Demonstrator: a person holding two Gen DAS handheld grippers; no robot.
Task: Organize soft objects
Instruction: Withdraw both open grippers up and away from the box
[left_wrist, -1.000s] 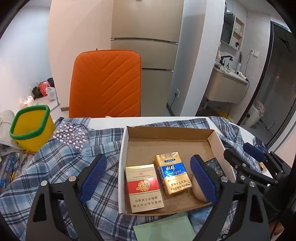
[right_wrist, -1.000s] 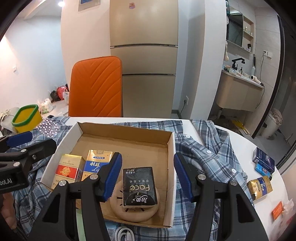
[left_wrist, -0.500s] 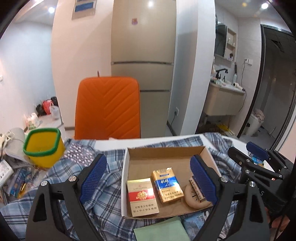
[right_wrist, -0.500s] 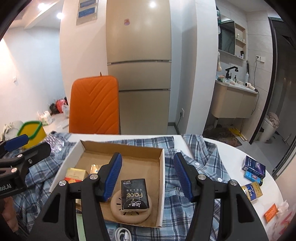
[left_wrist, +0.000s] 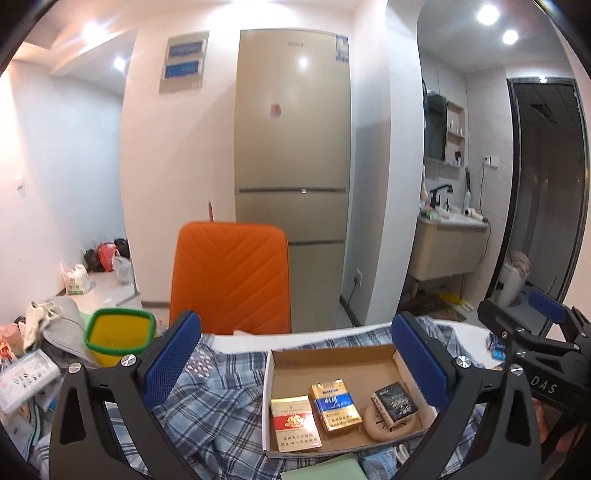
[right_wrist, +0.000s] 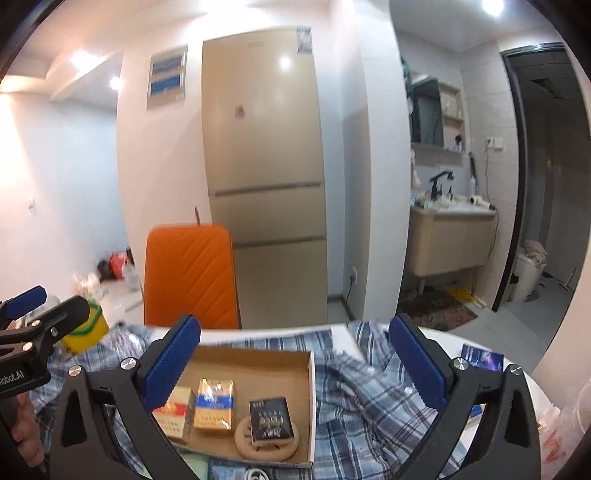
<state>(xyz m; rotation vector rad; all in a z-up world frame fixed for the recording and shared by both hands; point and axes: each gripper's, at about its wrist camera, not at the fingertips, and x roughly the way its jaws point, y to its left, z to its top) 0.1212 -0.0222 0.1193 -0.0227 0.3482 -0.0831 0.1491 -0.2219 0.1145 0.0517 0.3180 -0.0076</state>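
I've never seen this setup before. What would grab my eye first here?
Probably the bright orange chair behind the table, in front of the tall beige fridge. Nearer the camera, an open cardboard box of small packs sits on a rumpled blue plaid shirt.

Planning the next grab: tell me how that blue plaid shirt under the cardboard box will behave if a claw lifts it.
The blue plaid shirt lies in loose wrinkles, so it will probably sag and drape rather than hold shape. The cardboard box sits on it, so pulling the cloth would likely drag or tip the box. Being thin fabric, it is probably light.
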